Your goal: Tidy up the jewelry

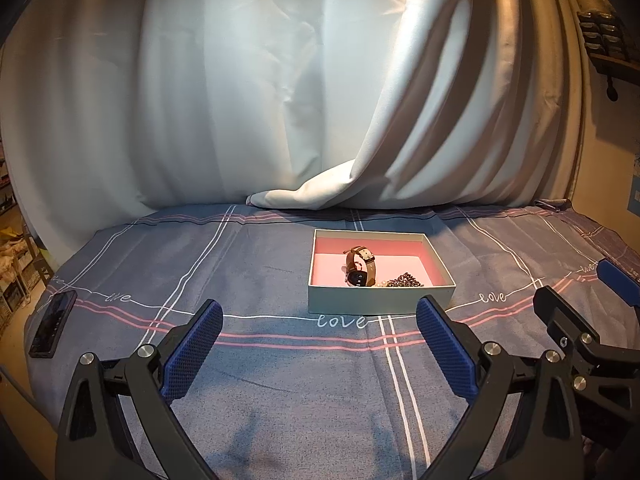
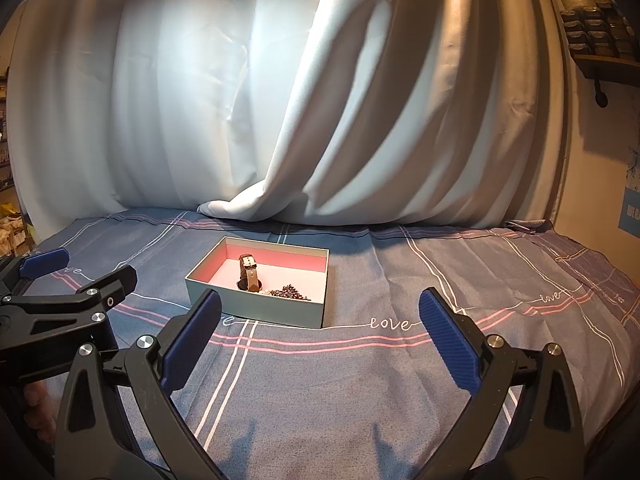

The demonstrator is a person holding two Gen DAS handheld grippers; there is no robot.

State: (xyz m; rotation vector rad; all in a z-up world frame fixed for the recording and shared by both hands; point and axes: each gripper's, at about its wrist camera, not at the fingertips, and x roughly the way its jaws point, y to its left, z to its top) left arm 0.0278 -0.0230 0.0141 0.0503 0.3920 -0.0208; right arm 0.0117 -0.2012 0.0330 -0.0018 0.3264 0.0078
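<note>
Both tongs, left (image 1: 320, 344) and right (image 2: 320, 340), are spread wide, holding nothing. The brown-strap watch (image 1: 360, 268) and dark beaded necklace (image 1: 406, 281) sit inside the pink-lined box (image 1: 380, 300), mid-bench on the blue cloth (image 1: 280, 360).

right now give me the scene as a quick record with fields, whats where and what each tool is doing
surface: blue-grey cloth printed with "love"
box: open pale box, pink inside, on the cloth
watch: brown-strapped watch in the box
beads: dark beaded piece in the box, right of the watch
dark device: flat black object at the cloth's left edge
left tool: open, empty, short of the box
right tool: open, empty, short of the box
backdrop: pale curtain
</note>
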